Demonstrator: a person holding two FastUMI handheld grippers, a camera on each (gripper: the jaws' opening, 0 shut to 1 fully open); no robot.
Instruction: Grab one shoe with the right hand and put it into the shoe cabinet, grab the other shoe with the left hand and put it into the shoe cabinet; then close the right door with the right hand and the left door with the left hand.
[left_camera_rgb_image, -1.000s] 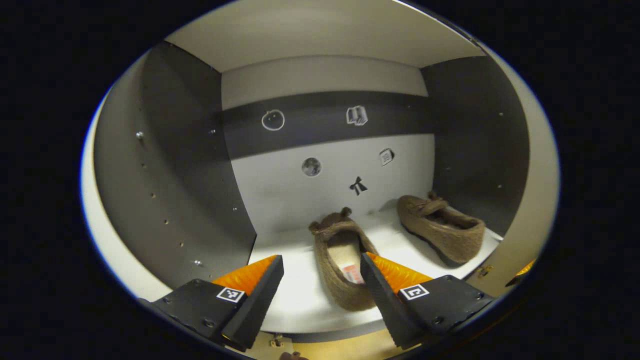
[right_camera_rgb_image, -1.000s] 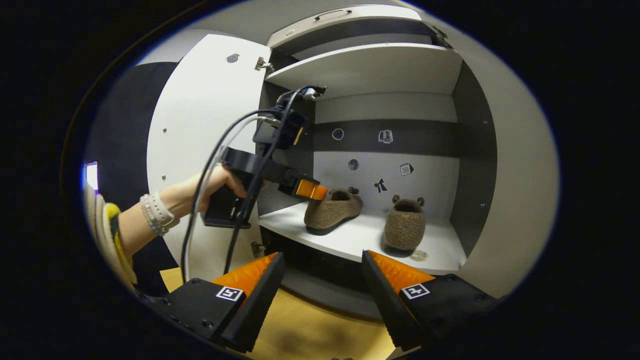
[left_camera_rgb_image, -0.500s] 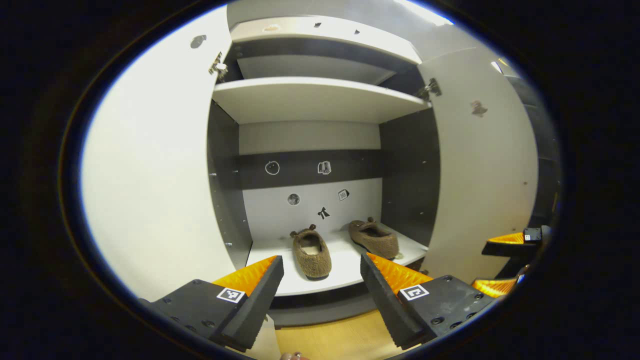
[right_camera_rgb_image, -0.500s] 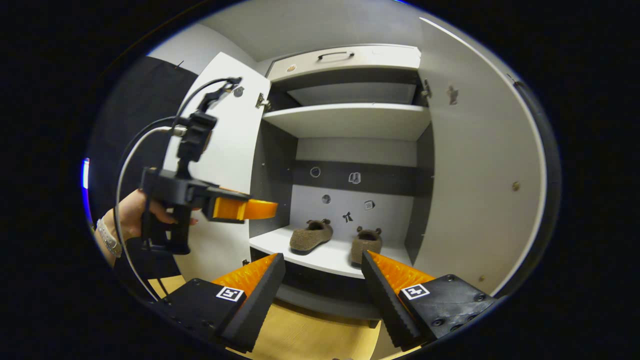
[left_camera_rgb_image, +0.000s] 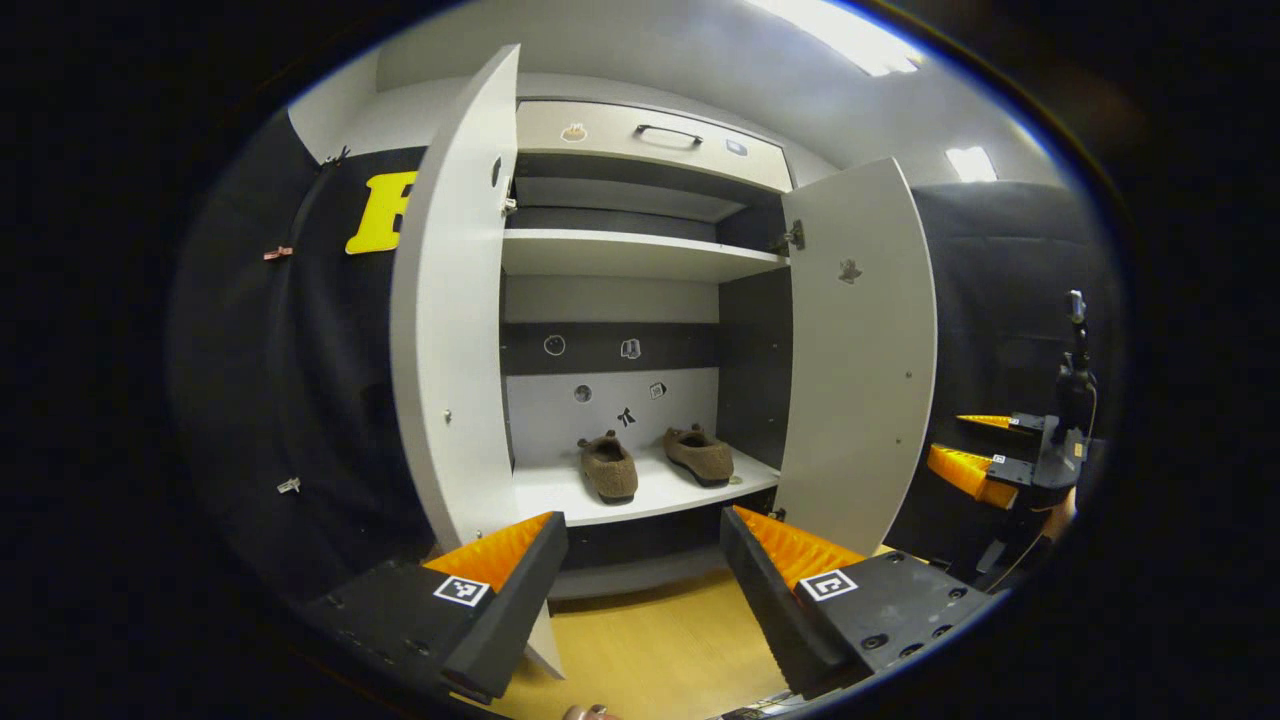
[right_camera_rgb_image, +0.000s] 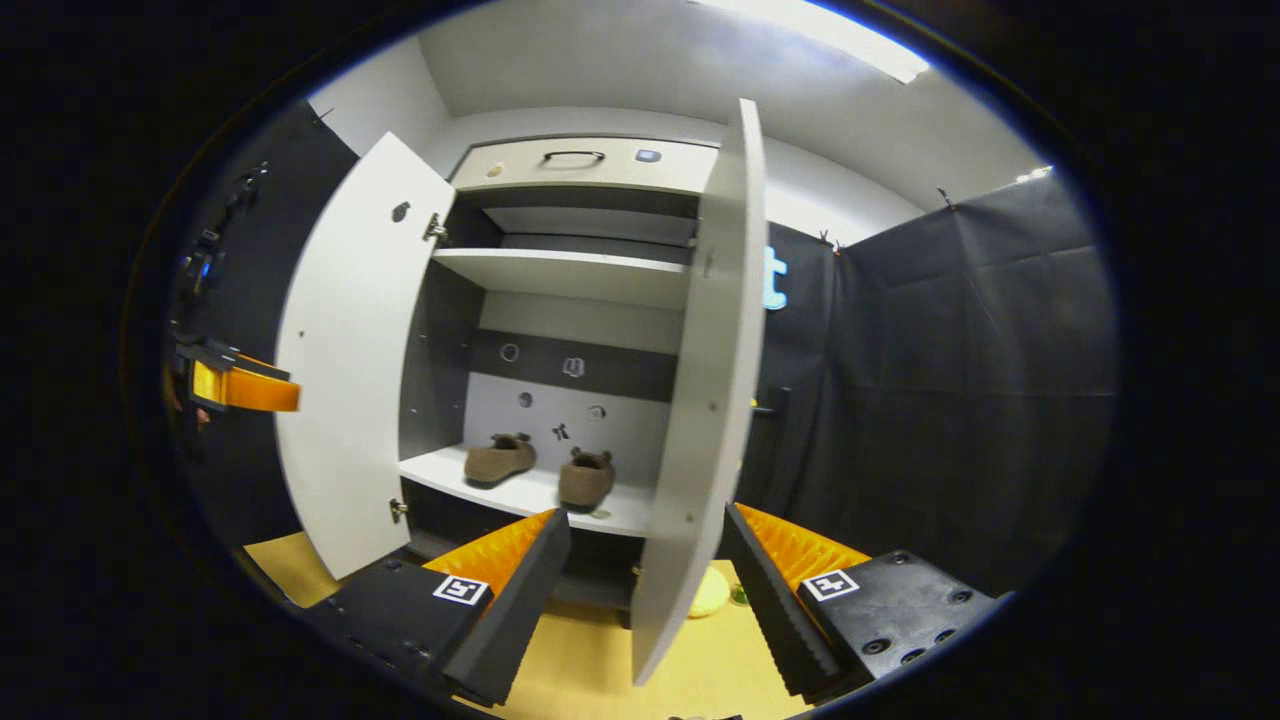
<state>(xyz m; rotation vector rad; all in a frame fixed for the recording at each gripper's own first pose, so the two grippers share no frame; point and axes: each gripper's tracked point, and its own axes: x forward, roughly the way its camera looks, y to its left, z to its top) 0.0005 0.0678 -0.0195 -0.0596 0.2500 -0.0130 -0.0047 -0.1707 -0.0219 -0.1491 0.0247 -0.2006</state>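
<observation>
While both shoes sit side by side on the lower shelf of the shoe cabinet, the left shoe and the right shoe lie close together but apart, toes toward the back wall (small stickers dot it). You have both doors swung open: the left door and the right door stand out from the cabinet. Your left gripper is spread wide and holds nothing, in front of the cabinet above the wooden floor. Your right gripper is also wide open and empty, with the right door's edge between its fingers, though you cannot tell whether they touch it.
</observation>
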